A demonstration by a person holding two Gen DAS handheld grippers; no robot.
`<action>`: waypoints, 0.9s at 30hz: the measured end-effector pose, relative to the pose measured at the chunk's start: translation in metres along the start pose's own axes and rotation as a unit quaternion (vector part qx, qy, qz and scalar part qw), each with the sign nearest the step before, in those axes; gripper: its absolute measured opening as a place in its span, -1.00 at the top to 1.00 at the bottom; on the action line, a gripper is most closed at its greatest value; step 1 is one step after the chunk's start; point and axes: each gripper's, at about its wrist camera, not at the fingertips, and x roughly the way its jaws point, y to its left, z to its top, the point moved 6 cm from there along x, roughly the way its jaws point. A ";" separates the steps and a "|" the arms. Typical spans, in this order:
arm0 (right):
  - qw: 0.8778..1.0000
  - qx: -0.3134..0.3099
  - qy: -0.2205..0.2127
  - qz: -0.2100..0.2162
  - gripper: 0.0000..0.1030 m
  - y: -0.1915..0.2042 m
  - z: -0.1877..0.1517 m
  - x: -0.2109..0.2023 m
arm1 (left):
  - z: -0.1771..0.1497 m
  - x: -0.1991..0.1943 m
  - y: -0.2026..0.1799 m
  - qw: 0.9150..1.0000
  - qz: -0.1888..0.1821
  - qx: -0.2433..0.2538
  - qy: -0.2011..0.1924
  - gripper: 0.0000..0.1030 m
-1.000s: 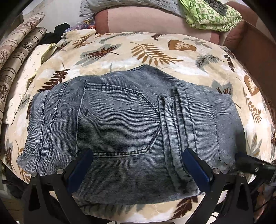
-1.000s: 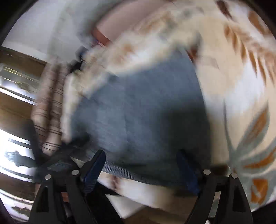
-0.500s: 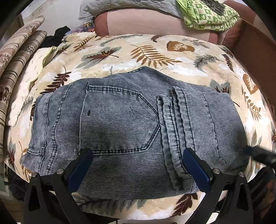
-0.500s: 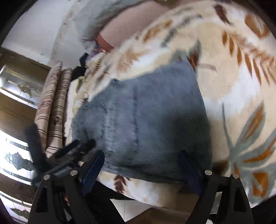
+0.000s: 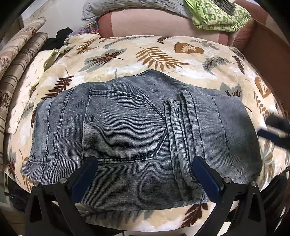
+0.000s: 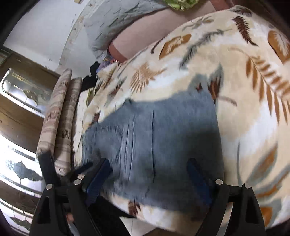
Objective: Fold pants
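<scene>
Both my left tongs (image 5: 145,177) and right tongs (image 6: 148,175) hang spread wide, empty, over the folded pants (image 5: 137,138); thick, floppy denim, best pinched at a doubled edge.

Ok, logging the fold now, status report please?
Left gripper open, right gripper open, both empty. Jeans folded compact, flat on leaf blanket. Nothing in the way.

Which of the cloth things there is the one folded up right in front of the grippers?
The grey-blue jeans, folded flat on the leaf-print blanket; the green patterned cloth lies far back.
</scene>
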 end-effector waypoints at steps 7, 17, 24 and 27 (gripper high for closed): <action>0.998 0.055 0.014 -0.018 -0.74 -0.033 0.031 0.038 | -0.003 -0.004 0.008 1.000 0.006 -0.003 -0.001 -1.00; 1.000 0.007 0.022 0.004 -0.74 0.011 -0.019 0.017 | -0.003 0.003 0.006 1.000 -0.002 -0.009 0.008 -1.00; 0.999 0.019 0.038 -0.003 -0.74 -0.004 -0.041 0.031 | -0.002 -0.001 0.005 1.000 -0.003 -0.007 0.005 -1.00; 0.999 0.027 0.041 -0.005 -0.74 -0.002 -0.037 0.027 | -0.001 -0.004 0.005 1.000 -0.003 -0.006 0.003 -1.00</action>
